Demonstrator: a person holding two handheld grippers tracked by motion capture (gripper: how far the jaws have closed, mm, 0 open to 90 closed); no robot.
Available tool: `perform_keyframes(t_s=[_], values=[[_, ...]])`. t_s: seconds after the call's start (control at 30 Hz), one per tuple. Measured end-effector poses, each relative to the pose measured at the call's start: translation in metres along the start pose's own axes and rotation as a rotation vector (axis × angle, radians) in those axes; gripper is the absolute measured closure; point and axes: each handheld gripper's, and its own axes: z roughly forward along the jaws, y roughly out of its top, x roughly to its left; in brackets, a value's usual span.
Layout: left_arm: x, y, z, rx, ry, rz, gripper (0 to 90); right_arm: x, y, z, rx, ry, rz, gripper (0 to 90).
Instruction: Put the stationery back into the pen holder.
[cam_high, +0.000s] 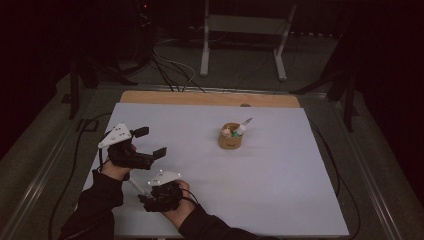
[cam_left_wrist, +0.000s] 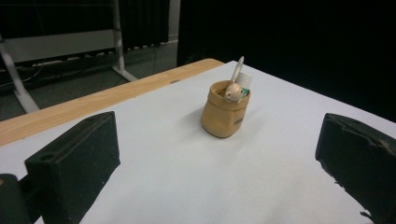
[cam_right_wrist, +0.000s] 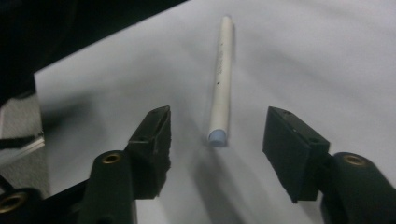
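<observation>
The white pen (cam_right_wrist: 220, 79) lies flat on the pale sheet (cam_high: 280, 175) at the near left part of the table, and in the right gripper view its blue-capped near end sits just ahead of the gap between the right gripper (cam_right_wrist: 217, 128) jaws, with the barrel running straight away from them, so its long axis lines up with the gripper's reach instead of crossing it. Those jaws stand partly apart with a clear strip of sheet on either side of the pen, touching nothing; the pads flank only the cap end, so I judge a small push forward is needed before a squeeze would catch the barrel. In the high view a short stretch of the pen (cam_high: 136, 187) shows between the two hands, close to the right gripper (cam_high: 150, 202), which is the nearer one. The left gripper (cam_high: 152, 142) hovers beside it with its jaws wide open and empty, looking across the sheet at the tan holder (cam_left_wrist: 225, 109), which stands upright well apart toward the far side with a few items already in it. The sheet covers a wooden tabletop (cam_high: 210, 98); beyond it, a dim room with cables and a metal frame (cam_high: 245, 35) on the floor
</observation>
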Motion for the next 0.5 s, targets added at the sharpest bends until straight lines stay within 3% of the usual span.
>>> perform_keyframes(t_s=[0.1,0.3,0.5], values=[[0.001,-0.001,0.001,0.001,-0.002,-0.006,0.2,0.004,0.0,0.012,0.037,-0.025,-0.032,50.3],[0.005,-0.001,-0.001,-0.007,-0.003,-0.026,0.3,0.007,0.005,0.023,0.07,-0.066,-0.103,56.8],[0.006,-0.002,0.0,-0.001,0.0,-0.023,0.2,0.01,0.007,0.035,0.104,-0.065,-0.13,64.9]])
